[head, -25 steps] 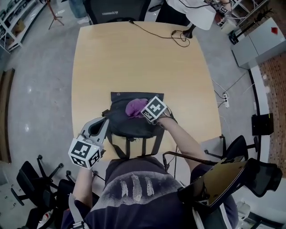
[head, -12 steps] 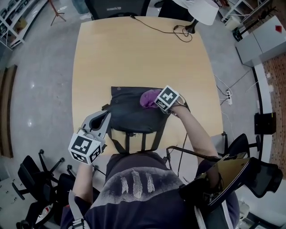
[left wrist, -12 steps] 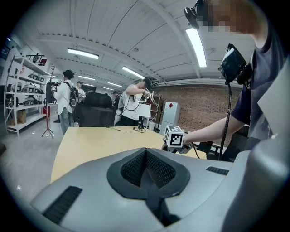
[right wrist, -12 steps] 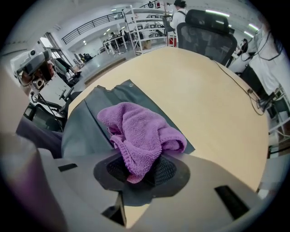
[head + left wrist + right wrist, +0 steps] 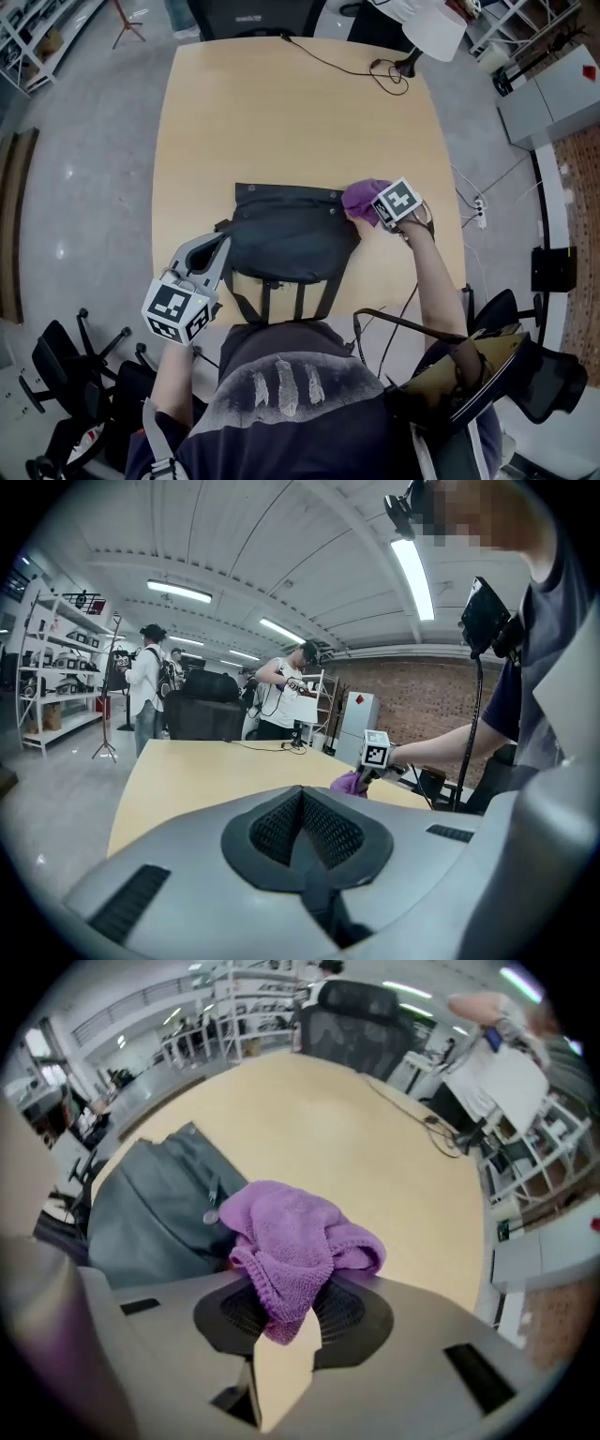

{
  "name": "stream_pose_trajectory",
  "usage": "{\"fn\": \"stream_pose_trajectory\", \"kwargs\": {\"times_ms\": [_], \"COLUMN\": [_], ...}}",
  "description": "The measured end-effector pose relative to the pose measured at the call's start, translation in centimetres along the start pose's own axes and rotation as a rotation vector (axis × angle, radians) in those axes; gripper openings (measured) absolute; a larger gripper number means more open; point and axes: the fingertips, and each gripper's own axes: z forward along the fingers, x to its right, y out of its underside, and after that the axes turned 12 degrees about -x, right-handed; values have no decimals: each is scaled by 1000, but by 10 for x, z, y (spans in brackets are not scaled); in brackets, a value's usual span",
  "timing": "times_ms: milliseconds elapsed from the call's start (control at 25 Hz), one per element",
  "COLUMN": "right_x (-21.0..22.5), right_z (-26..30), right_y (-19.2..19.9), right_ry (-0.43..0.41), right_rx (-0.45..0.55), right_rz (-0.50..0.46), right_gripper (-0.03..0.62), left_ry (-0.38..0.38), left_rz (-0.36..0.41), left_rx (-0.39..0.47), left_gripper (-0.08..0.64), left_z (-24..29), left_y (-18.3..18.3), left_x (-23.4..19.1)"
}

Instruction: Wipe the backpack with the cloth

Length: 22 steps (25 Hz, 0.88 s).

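Observation:
A dark grey backpack (image 5: 286, 239) lies flat on the wooden table (image 5: 281, 122), straps toward me. My right gripper (image 5: 375, 208) is shut on a purple cloth (image 5: 361, 197) at the backpack's far right corner, partly over bare table. In the right gripper view the cloth (image 5: 295, 1232) bunches over the right gripper (image 5: 291, 1302), with the backpack (image 5: 159, 1208) to its left. My left gripper (image 5: 217, 251) rests at the backpack's left edge. In the left gripper view the left gripper (image 5: 305, 832) has its pads together and nothing shows between them; the cloth (image 5: 349, 783) lies beyond.
A black cable (image 5: 356, 66) lies on the far part of the table. Office chairs (image 5: 56, 375) stand on the floor at lower left and another chair (image 5: 525, 375) at lower right. People stand beyond the table's far end.
My right gripper has dragged the purple cloth to the right across the backpack, from its middle to its far right corner. The left gripper has stayed at the left edge.

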Motion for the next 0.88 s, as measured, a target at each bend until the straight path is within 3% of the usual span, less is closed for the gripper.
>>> {"fn": "stream_pose_trajectory", "kwargs": {"times_ms": [120, 240, 320, 480, 600, 880], "right_x": [18, -1, -26, -64, -106, -196], "right_z": [-11, 11, 27, 29, 26, 17], "right_y": [-11, -27, -39, -65, -96, -166], "right_ry": [40, 31, 6, 58, -19, -87], "right_rx": [87, 58, 39, 33, 81, 114], "right_rz": [142, 141, 107, -11, -76, -252], "right_gripper": [103, 103, 103, 103, 103, 103], "left_ry": [7, 22, 24, -5, -26, -34], "left_rz": [-11, -6, 1, -14, -37, -56], "left_rx": [-7, -10, -8, -3, -14, -6], "left_gripper": [6, 6, 6, 6, 6, 6], "left_z": [4, 8, 7, -2, -10, -27], "left_y": [4, 2, -1, 0, 11, 19], "left_x": [-3, -1, -1, -17, -32, -48]}}
